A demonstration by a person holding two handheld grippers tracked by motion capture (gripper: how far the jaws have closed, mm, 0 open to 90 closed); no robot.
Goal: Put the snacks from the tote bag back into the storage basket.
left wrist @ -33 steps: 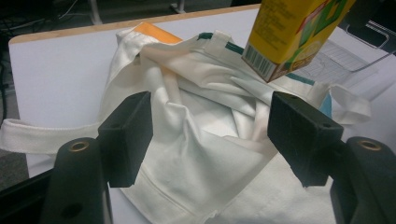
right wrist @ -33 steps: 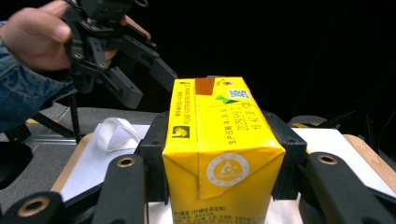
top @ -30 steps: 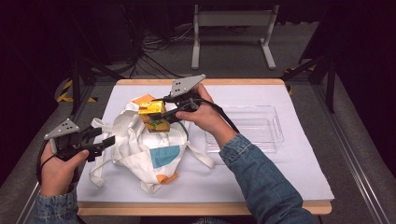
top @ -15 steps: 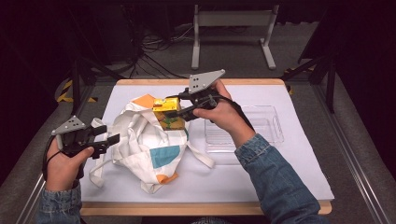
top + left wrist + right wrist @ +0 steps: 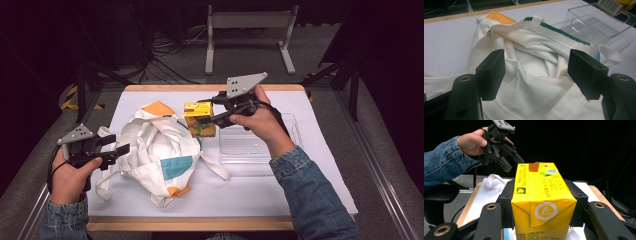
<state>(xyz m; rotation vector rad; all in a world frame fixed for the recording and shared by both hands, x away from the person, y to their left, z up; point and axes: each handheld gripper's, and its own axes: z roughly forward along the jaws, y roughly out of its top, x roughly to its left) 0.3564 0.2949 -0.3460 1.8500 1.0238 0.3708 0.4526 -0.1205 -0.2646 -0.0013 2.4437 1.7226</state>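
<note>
A yellow drink carton (image 5: 199, 119) hangs above the table between the white tote bag (image 5: 155, 150) and the clear plastic tray (image 5: 260, 145). My right gripper (image 5: 202, 113) is shut on it, and the right gripper view has its jaws pressed on both sides of the carton (image 5: 541, 202). At the bag's left edge my left gripper (image 5: 120, 143) stands open. In the left gripper view crumpled bag fabric (image 5: 534, 67) lies past the open jaws, untouched by the pads. The carton's barcode corner (image 5: 616, 5) shows over the tray (image 5: 594, 27).
A white mat (image 5: 310, 200) covers the wooden table (image 5: 190, 223). The bag has orange and teal patches, and its straps trail to the left and toward the tray. Dark floor, cables and a metal stand (image 5: 250, 20) lie beyond the far edge.
My right gripper has carried the carton up and to the right, off the bag and toward the tray. The left hand has stayed at the bag's left edge.
</note>
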